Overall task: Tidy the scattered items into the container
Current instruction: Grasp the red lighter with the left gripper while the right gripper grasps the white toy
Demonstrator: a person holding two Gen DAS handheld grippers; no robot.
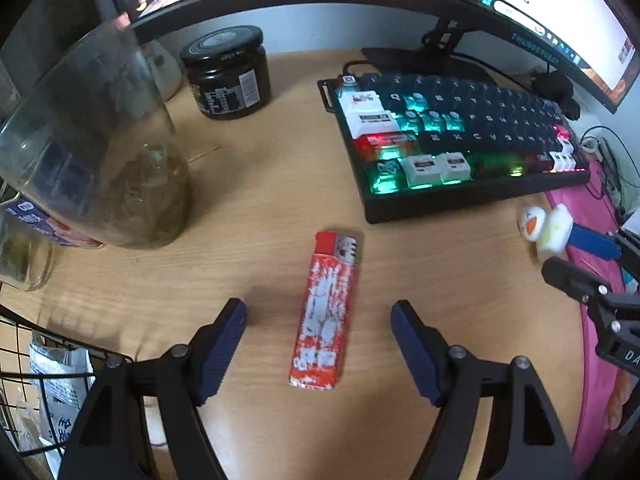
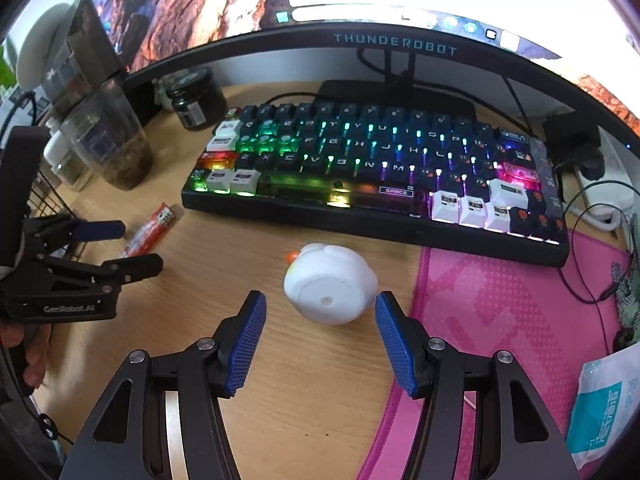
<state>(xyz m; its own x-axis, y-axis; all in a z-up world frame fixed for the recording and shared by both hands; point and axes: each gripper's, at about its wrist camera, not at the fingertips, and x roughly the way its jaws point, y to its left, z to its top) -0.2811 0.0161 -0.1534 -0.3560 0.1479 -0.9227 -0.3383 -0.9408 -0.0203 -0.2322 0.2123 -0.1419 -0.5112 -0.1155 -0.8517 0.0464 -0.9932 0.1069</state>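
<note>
Nearest my left camera is the left gripper (image 1: 318,314), its jaws standing open over the table (image 1: 256,208), one blue pad on each side of the red lighter (image 1: 326,312). The lighter lies flat on the wood between the pads, its metal head toward the far side, and neither pad touches it. At the near left corner I see the black wire basket (image 1: 60,364) with a white printed packet inside. Farther left stand a tall clear glass jar (image 1: 92,152) and, behind it, a black jar (image 1: 228,74) with a dark lid.

On my right camera, the right gripper (image 2: 320,312) hangs with its jaws open as well, the pads flanking the white duck toy (image 2: 332,290). The toy lies on its side on the wood, its flat base toward me and its orange beak pointing away to the left. I see a small gap on the left pad's side; whether the right pad touches the toy I cannot tell. A pink mat (image 2: 500,300) lies just right of the toy, and the backlit keyboard (image 2: 376,168) sits beyond it, beneath the monitor (image 2: 394,44). The lighter and the left gripper show at the left of this view, beside the basket.
</note>
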